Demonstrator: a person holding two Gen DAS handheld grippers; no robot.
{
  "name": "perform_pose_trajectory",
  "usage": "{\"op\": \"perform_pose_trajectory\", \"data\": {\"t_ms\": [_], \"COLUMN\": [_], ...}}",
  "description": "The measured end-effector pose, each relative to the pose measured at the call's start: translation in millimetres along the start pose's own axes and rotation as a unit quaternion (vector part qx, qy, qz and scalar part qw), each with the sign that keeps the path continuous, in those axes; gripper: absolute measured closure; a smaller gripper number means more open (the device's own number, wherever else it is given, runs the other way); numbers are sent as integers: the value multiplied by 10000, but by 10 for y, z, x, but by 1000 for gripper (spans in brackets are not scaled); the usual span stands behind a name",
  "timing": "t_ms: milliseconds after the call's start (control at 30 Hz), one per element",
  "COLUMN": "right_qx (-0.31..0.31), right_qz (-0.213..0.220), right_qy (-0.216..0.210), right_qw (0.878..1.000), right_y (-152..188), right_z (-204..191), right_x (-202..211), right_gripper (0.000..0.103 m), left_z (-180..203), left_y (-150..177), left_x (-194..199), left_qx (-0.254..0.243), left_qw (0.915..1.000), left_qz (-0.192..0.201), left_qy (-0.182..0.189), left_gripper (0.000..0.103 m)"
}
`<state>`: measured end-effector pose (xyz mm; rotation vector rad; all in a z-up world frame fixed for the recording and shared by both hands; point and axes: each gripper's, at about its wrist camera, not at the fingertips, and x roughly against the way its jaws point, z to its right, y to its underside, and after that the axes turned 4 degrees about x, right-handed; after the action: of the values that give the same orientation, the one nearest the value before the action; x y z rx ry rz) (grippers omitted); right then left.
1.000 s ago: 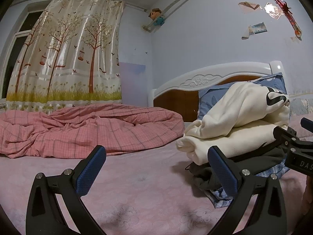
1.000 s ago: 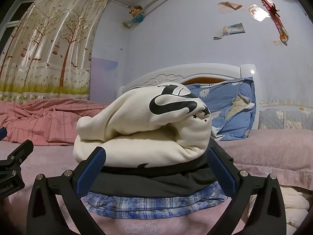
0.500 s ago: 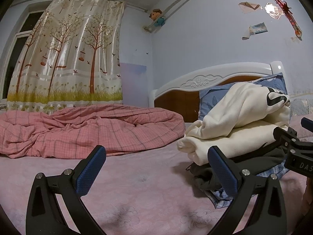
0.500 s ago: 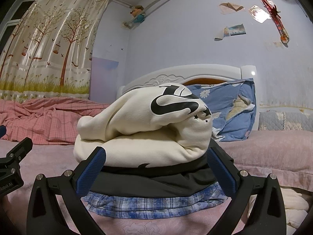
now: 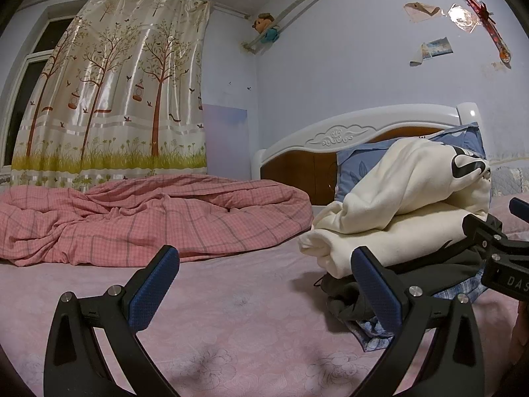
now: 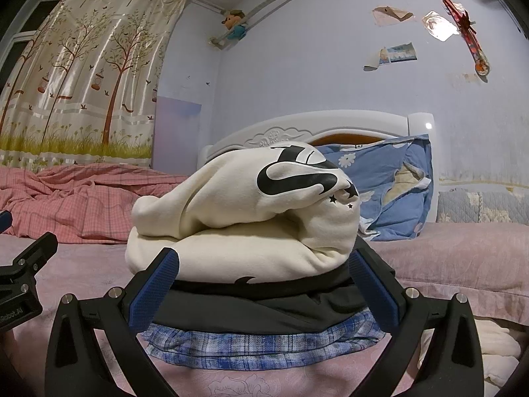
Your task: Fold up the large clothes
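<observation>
Both claws stand spread wide with nothing between their blue pads. Left gripper (image 5: 264, 286) hovers low over the bare pink floral bedsheet (image 5: 231, 314), level and pointed toward the headboard, with the clothes pile off to its right. Right gripper (image 6: 263, 289) sits level directly before that pile, its fingers flanking the lower layers; contact cannot be confirmed.

The pile lies on the sheet near the headboard: a cream folded sweatshirt with a black printed logo (image 6: 244, 218) on top, a dark grey garment (image 6: 264, 307) beneath it, and a blue plaid cloth (image 6: 258, 344) at the bottom. How the lower two are folded is hidden by the sweatshirt. A white cloth (image 6: 496, 340) at the right edge is cut off and cannot be identified.

Only the black body of each gripper shows in the other's view. A crumpled pink checked quilt (image 5: 148, 218) lies well left of the pile, a blue floral pillow (image 6: 393, 192) behind it.
</observation>
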<state>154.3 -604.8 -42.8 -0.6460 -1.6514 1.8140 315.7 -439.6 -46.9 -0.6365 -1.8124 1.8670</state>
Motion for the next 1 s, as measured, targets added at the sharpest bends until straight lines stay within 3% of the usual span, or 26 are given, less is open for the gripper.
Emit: {"op": "perform_pose_trajectory", "data": {"t_ms": [1000], "right_qx": [47], "right_qz": [18], "right_qy": [-63], "right_qw": [10000], "right_y": [12], "right_z": [36], "right_x": [-151], "right_gripper": [0], "left_z": [6], "left_y": [-15], "left_x": [-5], "left_qx": [0], "left_qw": [10000], "left_qz": [-21], "left_qy": [-6], "left_gripper": [0]}}
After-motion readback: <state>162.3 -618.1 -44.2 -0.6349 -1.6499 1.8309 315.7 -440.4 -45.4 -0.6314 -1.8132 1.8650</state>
